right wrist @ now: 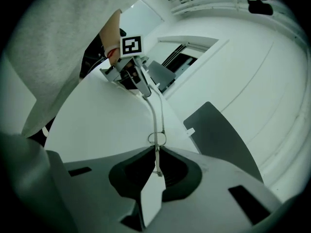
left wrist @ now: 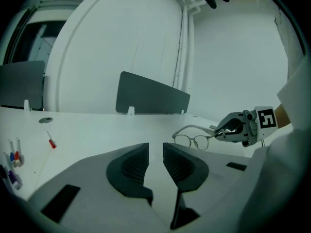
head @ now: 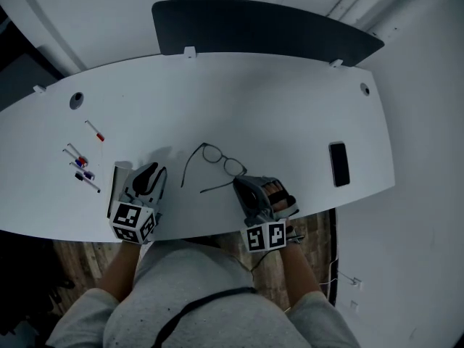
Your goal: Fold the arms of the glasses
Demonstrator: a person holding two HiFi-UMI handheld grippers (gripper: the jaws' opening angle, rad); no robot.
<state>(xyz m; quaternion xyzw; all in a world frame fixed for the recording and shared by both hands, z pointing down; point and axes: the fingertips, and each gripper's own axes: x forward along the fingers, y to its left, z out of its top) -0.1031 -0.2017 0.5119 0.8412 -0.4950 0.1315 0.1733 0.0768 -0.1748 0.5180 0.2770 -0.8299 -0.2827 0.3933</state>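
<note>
Thin-rimmed glasses (head: 221, 160) lie on the white table (head: 283, 114) with both arms spread out toward me. My right gripper (head: 241, 182) is shut on the glasses at their right end; in the right gripper view a thin strip of the frame (right wrist: 156, 158) is pinched between the dark pads. My left gripper (head: 154, 172) rests to the left of the glasses, apart from them. Its jaws stand open with nothing between them (left wrist: 155, 161). From the left gripper view the glasses (left wrist: 193, 140) sit ahead to the right, with the right gripper (left wrist: 228, 130) at their far end.
Several pens (head: 82, 167) and a red-tipped marker (head: 95, 131) lie at the table's left. A black phone (head: 338, 163) lies at the right. A dark divider panel (head: 261, 26) stands along the far edge. The near table edge runs just under both grippers.
</note>
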